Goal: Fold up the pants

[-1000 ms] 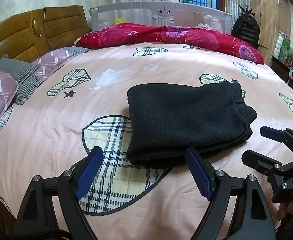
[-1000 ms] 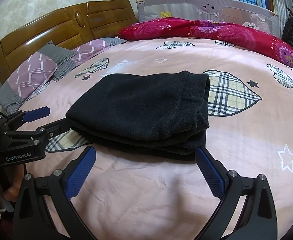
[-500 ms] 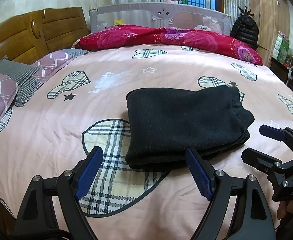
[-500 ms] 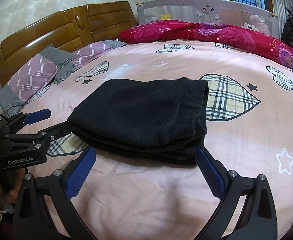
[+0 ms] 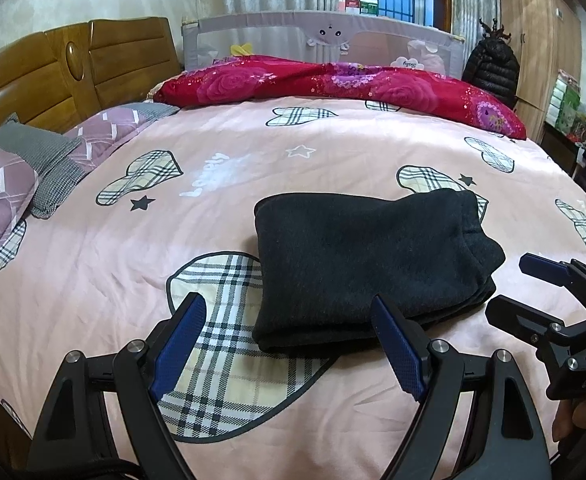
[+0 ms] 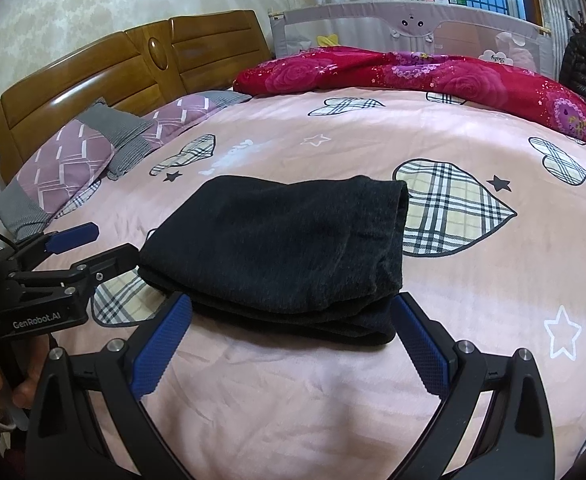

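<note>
Two hand-held grippers, left (image 5: 289,344) and right (image 6: 293,344), hung with jaws spread wide and empty at the near edge of the dark charcoal fleece pants (image 5: 369,264). We judged folding finished: the pants lay as a compact stacked rectangle on the pink heart-print bed (image 5: 93,264).

Left gripper (image 5: 289,340): jaws spread wide, nothing between them, held low at the near edge of the folded pants (image 5: 369,264), toward their left end. Right gripper (image 6: 289,340): likewise spread and empty, at the same near edge, toward the right end. The two sit side by side.
</note>
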A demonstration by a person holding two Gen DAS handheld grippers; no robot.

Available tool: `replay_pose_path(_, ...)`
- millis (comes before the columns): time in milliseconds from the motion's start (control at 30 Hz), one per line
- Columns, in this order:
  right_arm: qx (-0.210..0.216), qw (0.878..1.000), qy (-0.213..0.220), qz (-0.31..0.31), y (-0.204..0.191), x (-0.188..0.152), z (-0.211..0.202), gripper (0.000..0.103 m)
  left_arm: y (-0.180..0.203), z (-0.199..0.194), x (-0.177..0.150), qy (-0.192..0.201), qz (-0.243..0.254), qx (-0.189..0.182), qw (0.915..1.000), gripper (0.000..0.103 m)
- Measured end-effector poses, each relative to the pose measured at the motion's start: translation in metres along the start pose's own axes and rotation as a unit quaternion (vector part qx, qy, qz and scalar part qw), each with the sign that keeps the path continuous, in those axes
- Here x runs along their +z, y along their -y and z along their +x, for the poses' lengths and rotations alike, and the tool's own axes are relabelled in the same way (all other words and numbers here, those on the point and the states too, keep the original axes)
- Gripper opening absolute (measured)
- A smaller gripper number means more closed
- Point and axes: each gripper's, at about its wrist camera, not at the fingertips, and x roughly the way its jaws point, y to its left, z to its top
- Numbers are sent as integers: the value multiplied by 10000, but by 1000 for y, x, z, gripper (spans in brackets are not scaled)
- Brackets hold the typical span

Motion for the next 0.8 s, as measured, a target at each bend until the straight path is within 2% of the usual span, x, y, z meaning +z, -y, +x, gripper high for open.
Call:
replay_pose_path(167,-17,10000,-8,-1,0,1,0,100,-6,-1,2,140,-171,-46,9997,84)
replay_pose_path(300,-12,10000,-36,-3,1,2,0,100,-11,9,1,-85,-336,-129,9993,84)
replay_pose_path(500,-9,10000,-16,5,5,6,-1,100,-12,15,3,-225,-390,-88,9989,83)
replay_pose_path(800,-13,9999,-102,36,9,7,3,100,4,17,10,-366,-206,102,9991,84)
